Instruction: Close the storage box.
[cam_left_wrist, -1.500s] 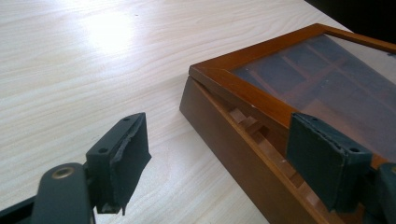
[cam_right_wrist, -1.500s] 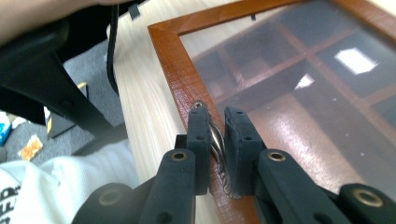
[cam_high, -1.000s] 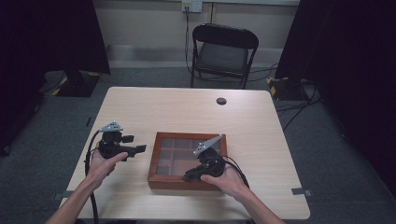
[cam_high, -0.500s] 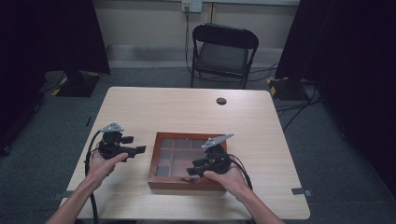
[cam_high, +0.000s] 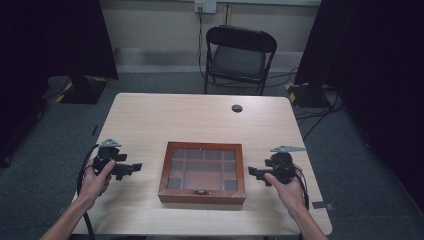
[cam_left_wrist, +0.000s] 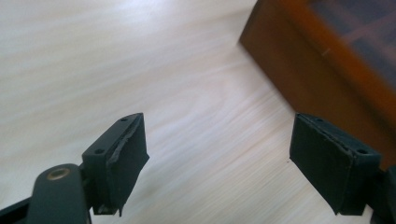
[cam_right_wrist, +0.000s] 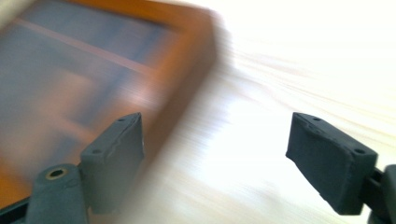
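- A reddish-brown wooden box with a glass-panelled lid (cam_high: 202, 172) lay shut in the lower middle of the high view, near the front edge of the pale wooden table (cam_high: 200, 117); dark compartments showed through the glass.
- The left gripper (cam_high: 131, 168) sat at the lower left of that view, held in the person's left hand (cam_high: 95, 182), apart from the box and pointing toward it.
- In the left gripper view its jaws stood wide apart with nothing between them, bare tabletop below and the box's corner at the upper right.
- The right gripper (cam_high: 251, 172) was at the lower right, in the right hand (cam_high: 286, 186), just beside the box's right side.
- In the right gripper view, blurred, its jaws gaped empty, with the box at the upper left.
- A small dark round disc (cam_high: 237, 108) lay toward the table's far edge.
- A black folding chair (cam_high: 239, 56) stood beyond the table at the top of the frame.
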